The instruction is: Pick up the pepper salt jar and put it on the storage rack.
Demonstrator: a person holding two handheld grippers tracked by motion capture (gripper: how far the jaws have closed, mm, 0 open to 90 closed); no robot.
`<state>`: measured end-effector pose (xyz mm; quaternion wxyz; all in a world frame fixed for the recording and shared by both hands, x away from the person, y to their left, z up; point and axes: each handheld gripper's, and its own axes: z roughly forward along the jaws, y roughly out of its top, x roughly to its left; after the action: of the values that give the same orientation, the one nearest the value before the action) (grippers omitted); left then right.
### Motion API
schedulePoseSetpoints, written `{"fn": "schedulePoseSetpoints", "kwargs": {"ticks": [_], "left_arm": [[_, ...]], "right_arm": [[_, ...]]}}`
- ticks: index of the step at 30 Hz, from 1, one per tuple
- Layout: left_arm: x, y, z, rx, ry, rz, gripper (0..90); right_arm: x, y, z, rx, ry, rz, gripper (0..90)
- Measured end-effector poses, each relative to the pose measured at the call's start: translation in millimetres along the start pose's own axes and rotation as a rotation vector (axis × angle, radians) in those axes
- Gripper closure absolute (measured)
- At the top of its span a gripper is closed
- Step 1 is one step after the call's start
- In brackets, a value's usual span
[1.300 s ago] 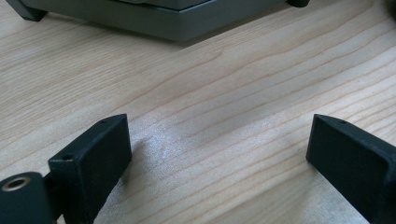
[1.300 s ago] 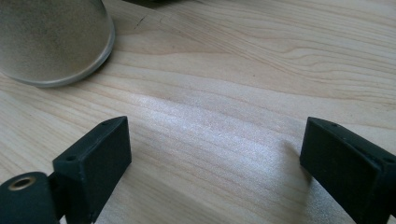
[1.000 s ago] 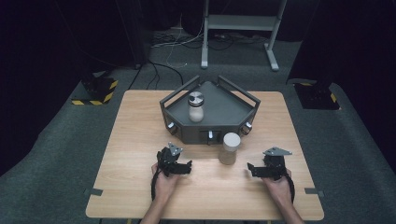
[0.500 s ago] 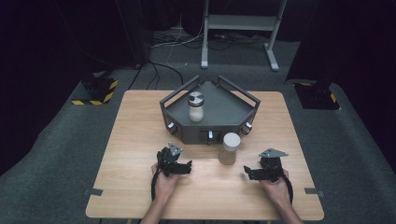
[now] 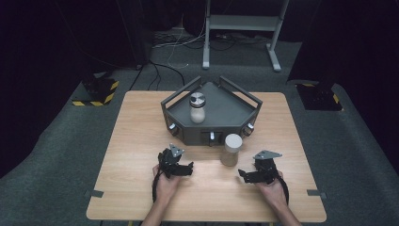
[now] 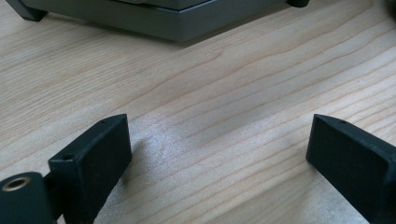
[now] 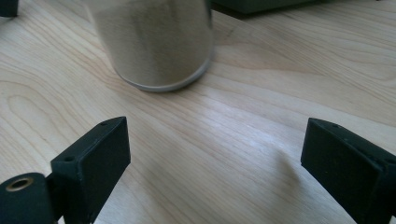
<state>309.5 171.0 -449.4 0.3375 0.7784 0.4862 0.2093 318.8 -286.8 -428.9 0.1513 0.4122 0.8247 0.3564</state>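
A beige jar (image 5: 231, 149) with a pale lid stands on the wooden table (image 5: 141, 122), just in front of a grey three-sided tray (image 5: 188, 136). Inside the tray stands a second jar (image 5: 198, 107) with a metal lid. My right gripper (image 5: 245, 174) lies low on the table to the right of the beige jar (image 7: 154, 42) and points at it. It (image 7: 212, 158) is open; its jaws have just been closing a little, with nothing between them. My left gripper (image 5: 187, 168) rests left of the jar, open and empty (image 6: 217, 158), facing the tray's base (image 6: 177, 23).
The tray has raised rails and small knobs on its front face. Bare wood lies between and in front of the two hands. Beyond the table are a metal stand's legs (image 5: 240, 28), cables, and black-and-yellow striped bases (image 5: 96, 92) on the floor.
The right gripper has edged slightly left toward the beige jar. The left hand and both jars have stayed in place.
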Motion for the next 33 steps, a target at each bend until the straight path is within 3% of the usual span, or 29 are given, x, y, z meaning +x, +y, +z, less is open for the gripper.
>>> {"fn": "schedulePoseSetpoints", "kwargs": {"ticks": [11, 33], "left_arm": [[0.0, -0.1, 0.0, 0.000, 0.000, 0.000, 6.8], [0.0, -0.1, 0.0, 0.000, 0.000, 0.000, 6.8]], "right_arm": [[6.9, 7.8, 8.1, -0.011, 0.029, -0.015, 8.9], [19.6, 23.2, 18.5, -0.059, 0.027, -0.015, 11.5]]}}
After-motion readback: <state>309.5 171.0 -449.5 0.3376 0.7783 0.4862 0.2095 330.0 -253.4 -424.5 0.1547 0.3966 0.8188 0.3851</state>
